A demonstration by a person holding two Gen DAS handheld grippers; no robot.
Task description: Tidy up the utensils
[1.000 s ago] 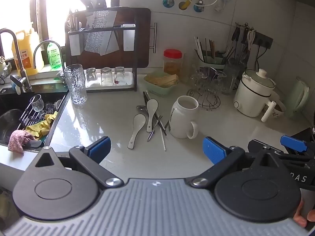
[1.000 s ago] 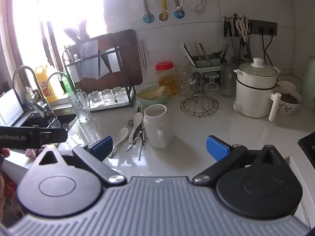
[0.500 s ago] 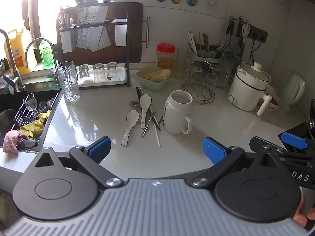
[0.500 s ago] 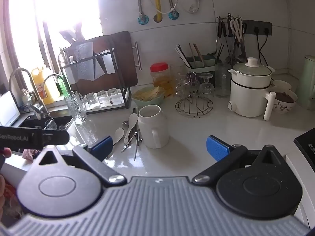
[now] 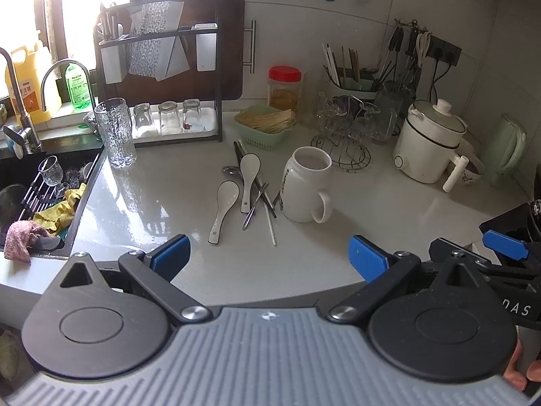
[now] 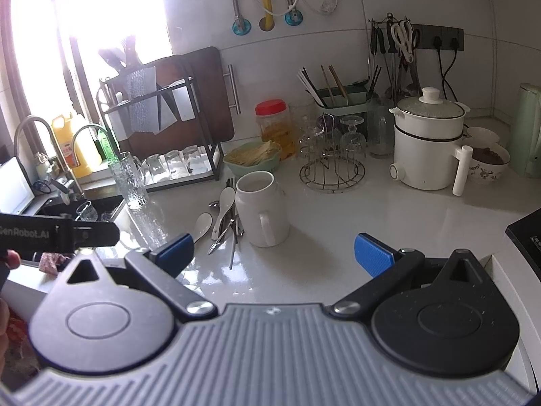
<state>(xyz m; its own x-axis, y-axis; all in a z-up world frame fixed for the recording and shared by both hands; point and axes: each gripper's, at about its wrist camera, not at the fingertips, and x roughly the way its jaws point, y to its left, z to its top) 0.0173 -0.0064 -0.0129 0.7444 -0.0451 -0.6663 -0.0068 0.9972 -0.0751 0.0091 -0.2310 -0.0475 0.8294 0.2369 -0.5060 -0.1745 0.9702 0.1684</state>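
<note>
Nothing's picked up yet: left gripper (image 5: pixel 268 253) and right gripper (image 6: pixel 274 248) both hang spread wide and empty, so I'd guess 1 goes for the spoons (image 5: pixel 250 177) by the white mug (image 5: pixel 306 186).

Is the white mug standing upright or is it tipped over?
Upright: the white mug stands on its base on the counter, mouth up, handle at the side.

We see strong daylight from the window (image 6: pixel 84 34) at upper left; it is blown out to white in both views, esp. the right wrist one. Glare lies on the surface (image 5: pixel 142 203) near the sink. Fisheye bends walls & edges. Centre is sharp, far objects w/ slight haze.
</note>
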